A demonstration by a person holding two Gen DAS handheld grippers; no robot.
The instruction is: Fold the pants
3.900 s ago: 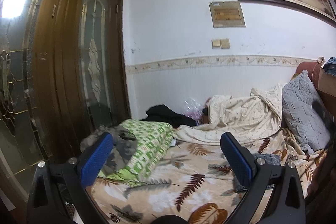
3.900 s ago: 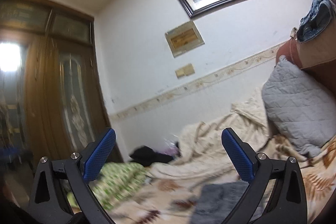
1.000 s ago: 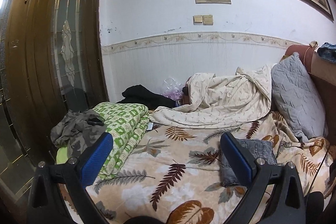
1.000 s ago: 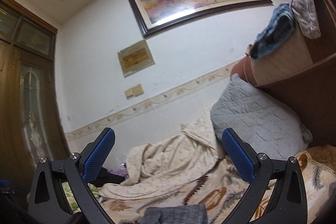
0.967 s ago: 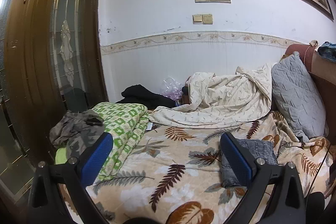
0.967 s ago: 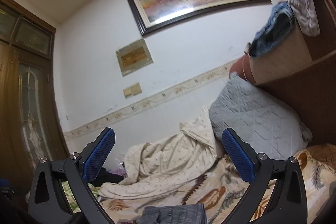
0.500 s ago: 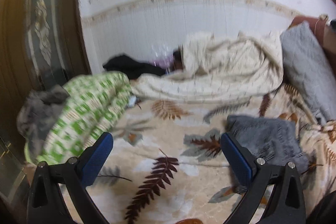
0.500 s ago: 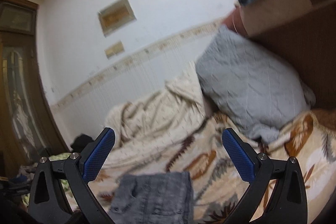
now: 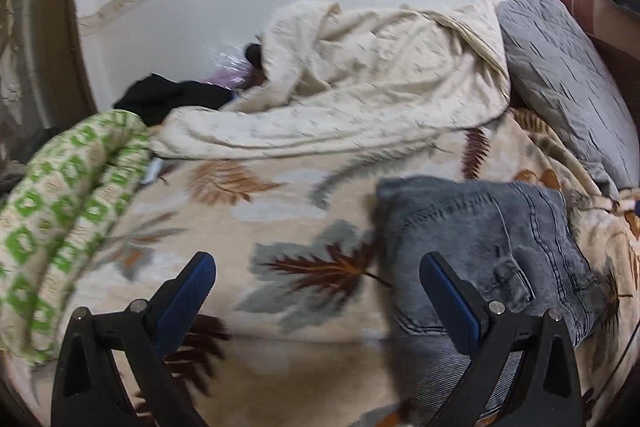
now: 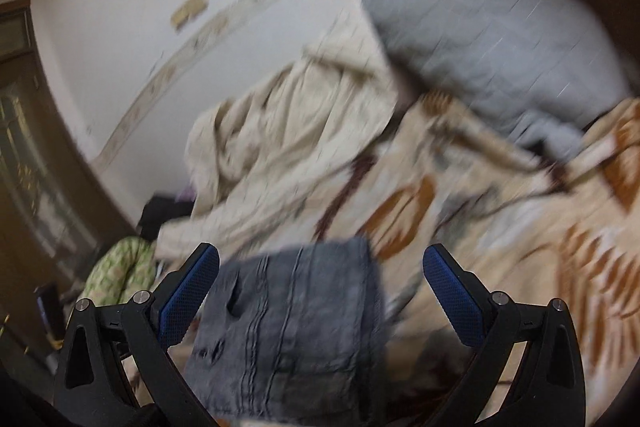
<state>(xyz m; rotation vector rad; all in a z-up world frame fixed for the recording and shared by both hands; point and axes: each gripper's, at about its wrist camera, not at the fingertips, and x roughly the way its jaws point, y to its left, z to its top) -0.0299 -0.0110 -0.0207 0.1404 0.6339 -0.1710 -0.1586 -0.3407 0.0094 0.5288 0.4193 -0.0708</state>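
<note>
Grey denim pants point(image 9: 488, 239) lie folded on the leaf-print blanket point(image 9: 248, 211) of the bed, at the right of the left wrist view. In the right wrist view the pants point(image 10: 292, 323) sit low in the middle, blurred by motion. My left gripper point(image 9: 318, 299) is open above the blanket, its right finger over the left edge of the pants, nothing between its pads. My right gripper point(image 10: 320, 291) is open above the pants and holds nothing.
A crumpled cream quilt point(image 9: 360, 83) lies at the back by the wall. A grey pillow point(image 9: 560, 79) leans on the headboard at right. A green-patterned folded quilt point(image 9: 68, 207) lies at the left edge, dark clothing point(image 9: 172, 99) behind it. A wooden door point(image 10: 24, 131) stands left.
Both grippers have tilted down from the wall towards the bed and moved closer to the pants. Both stay open and empty. The pants have not moved.
</note>
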